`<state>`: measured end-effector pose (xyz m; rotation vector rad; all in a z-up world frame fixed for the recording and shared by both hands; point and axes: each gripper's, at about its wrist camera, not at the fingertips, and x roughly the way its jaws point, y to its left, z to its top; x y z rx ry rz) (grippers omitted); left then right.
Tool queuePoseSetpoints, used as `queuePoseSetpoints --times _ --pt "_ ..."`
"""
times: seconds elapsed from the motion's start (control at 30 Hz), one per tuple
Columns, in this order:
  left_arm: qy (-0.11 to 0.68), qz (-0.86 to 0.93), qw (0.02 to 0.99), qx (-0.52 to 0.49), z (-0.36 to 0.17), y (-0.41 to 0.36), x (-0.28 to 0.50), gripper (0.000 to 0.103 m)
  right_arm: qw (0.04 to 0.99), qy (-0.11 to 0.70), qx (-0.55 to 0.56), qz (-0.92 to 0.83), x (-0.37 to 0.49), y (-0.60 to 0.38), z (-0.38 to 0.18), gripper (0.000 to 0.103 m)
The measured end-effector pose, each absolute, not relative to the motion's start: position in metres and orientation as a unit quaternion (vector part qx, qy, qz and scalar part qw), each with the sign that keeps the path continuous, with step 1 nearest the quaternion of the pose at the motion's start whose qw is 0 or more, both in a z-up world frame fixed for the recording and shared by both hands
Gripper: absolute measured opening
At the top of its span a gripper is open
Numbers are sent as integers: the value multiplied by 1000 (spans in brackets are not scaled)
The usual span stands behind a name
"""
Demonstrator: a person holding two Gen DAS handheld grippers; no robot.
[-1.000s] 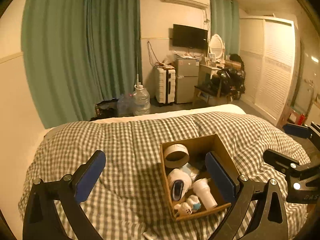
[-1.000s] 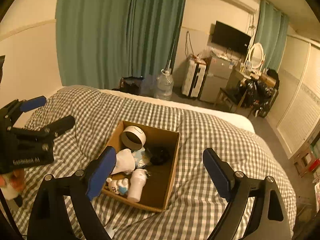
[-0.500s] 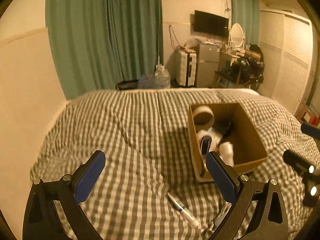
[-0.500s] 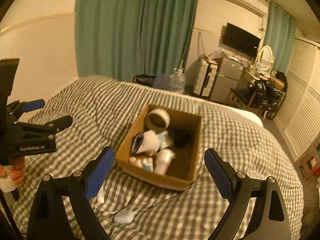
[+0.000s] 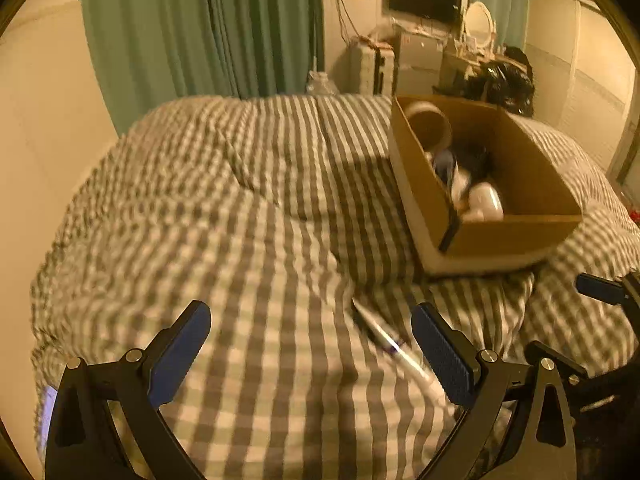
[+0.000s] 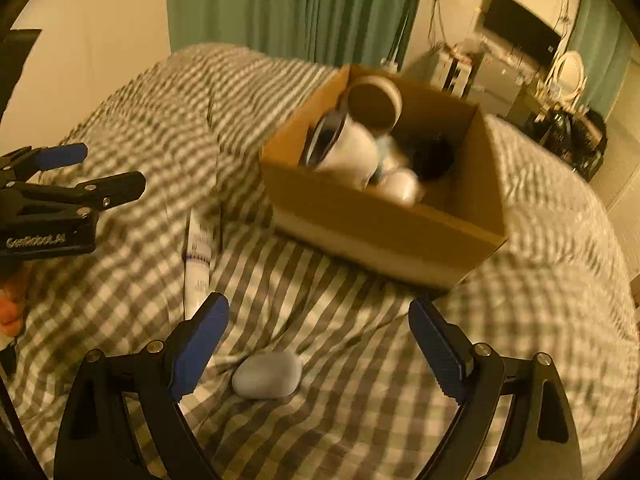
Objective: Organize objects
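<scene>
A brown cardboard box [image 5: 516,236] [image 6: 376,232] sits on the checked bed cover and holds a tape roll [image 6: 374,100], a white mug [image 6: 344,152] and other small items. A white tube [image 5: 390,344] [image 6: 198,252] lies on the cover in front of the box. A pale oval pebble-like object [image 6: 267,374] lies between my right gripper's fingers. My left gripper [image 5: 316,352] is open and empty, with the tube near its right finger. My right gripper [image 6: 320,344] is open and empty, low over the oval object.
The bed cover [image 5: 240,220] is grey-and-white checked and rumpled. A wall runs along the bed's left side [image 5: 40,120]. Green curtains [image 5: 200,28], a suitcase, a TV and a dresser stand beyond the bed. The left gripper also shows in the right wrist view [image 6: 68,192].
Both grippers have dropped low and pulled back toward the bed's near end. The box now sits farther ahead; the tube and the oval object have come into close view.
</scene>
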<state>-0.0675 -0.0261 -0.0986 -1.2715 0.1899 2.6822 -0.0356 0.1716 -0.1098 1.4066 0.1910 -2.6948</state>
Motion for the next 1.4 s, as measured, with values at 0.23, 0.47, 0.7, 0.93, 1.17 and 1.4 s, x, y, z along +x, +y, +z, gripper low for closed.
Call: queuePoseSetpoints --times 0.23,0.47,0.7,0.93,1.17,1.4 --pt "72 887 84 -448 -119 -25 -70 103 67 72 498 -861 -41 160 -136 91" --pt "79 887 81 -447 -119 -24 -68 103 76 109 536 -834 -43 143 -166 64" --pt "89 886 73 -450 -120 -22 -69 103 97 142 566 -807 -42 130 -185 60" --pt "105 883 62 -454 -122 -18 -70 103 100 121 550 -820 -38 139 -175 51" --pt "116 879 73 -456 -120 2 -71 103 85 66 491 -865 -35 173 -124 51" --pt "92 871 124 -466 -133 36 -69 103 43 42 464 -884 -42 206 -106 51"
